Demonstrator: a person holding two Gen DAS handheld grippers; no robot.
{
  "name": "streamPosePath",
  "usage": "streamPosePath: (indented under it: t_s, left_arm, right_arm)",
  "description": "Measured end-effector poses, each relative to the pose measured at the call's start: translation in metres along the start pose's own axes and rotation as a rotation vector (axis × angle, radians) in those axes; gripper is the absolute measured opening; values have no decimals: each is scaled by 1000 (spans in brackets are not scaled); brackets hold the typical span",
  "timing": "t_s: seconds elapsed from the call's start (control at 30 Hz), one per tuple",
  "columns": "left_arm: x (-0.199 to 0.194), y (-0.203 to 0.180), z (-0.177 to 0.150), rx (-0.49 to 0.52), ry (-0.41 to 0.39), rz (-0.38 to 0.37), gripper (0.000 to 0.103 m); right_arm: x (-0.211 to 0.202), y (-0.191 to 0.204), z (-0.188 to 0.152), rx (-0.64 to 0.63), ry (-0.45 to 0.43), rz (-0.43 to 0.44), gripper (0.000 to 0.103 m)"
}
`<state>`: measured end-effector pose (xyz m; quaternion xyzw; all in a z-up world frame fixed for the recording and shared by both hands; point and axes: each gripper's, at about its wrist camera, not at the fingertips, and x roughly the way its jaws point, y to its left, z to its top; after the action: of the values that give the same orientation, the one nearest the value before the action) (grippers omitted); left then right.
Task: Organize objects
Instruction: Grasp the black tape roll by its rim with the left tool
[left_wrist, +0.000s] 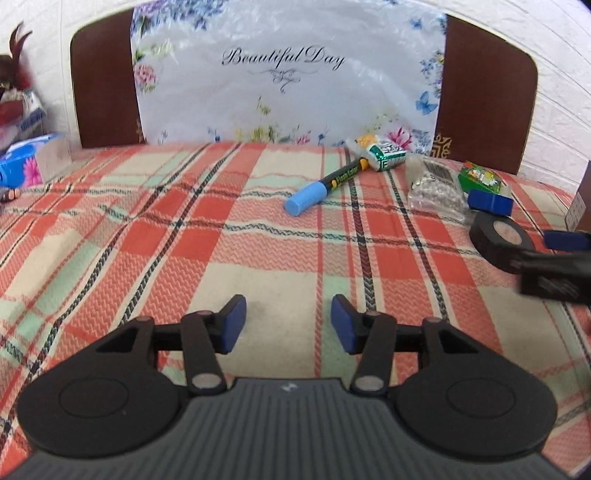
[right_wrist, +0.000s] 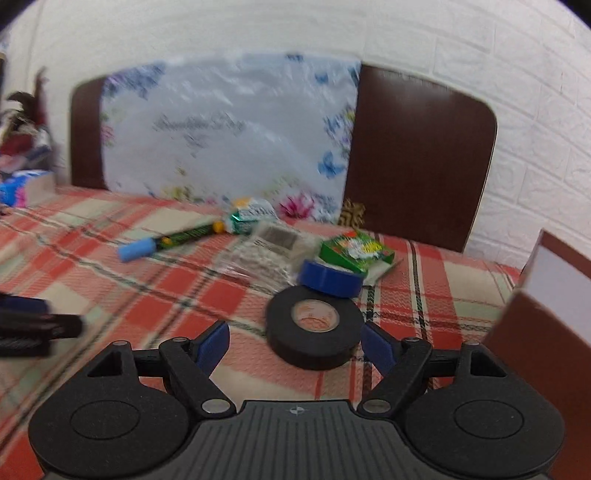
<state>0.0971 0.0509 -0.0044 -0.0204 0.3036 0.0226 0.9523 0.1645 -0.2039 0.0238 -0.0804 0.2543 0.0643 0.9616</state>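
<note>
A black tape roll (right_wrist: 314, 338) lies flat on the plaid cloth, between the open fingers of my right gripper (right_wrist: 295, 345), nearer the right pad; it also shows in the left wrist view (left_wrist: 500, 242). A blue tape roll (right_wrist: 328, 278) sits just behind it, with a green packet (right_wrist: 354, 251), a clear bag of beads (left_wrist: 436, 188), a blue-capped marker (left_wrist: 321, 188) and a green-white packet (left_wrist: 382, 153). My left gripper (left_wrist: 288, 325) is open and empty over bare cloth.
A brown box (right_wrist: 543, 321) stands at the right edge. A dark headboard (left_wrist: 484, 96) with a floral "Beautiful Day" sheet (left_wrist: 284, 81) rises behind. A blue tissue pack (left_wrist: 26, 164) and clutter sit at the far left.
</note>
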Motion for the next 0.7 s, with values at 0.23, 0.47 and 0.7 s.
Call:
streamPosePath:
  t_s: [0.23, 0.47, 0.7]
  left_arm:
    - [4, 1, 7, -15, 41, -14, 52]
    - [-16, -39, 26, -27, 147, -270, 52]
    - [-31, -112, 15, 110, 253, -431, 52]
  right_arm:
    - [36, -17, -3, 62, 91, 33, 75]
    - [-25, -2, -37, -2, 78, 84, 75]
    - [-81, 4, -68, -25, 67, 93, 75]
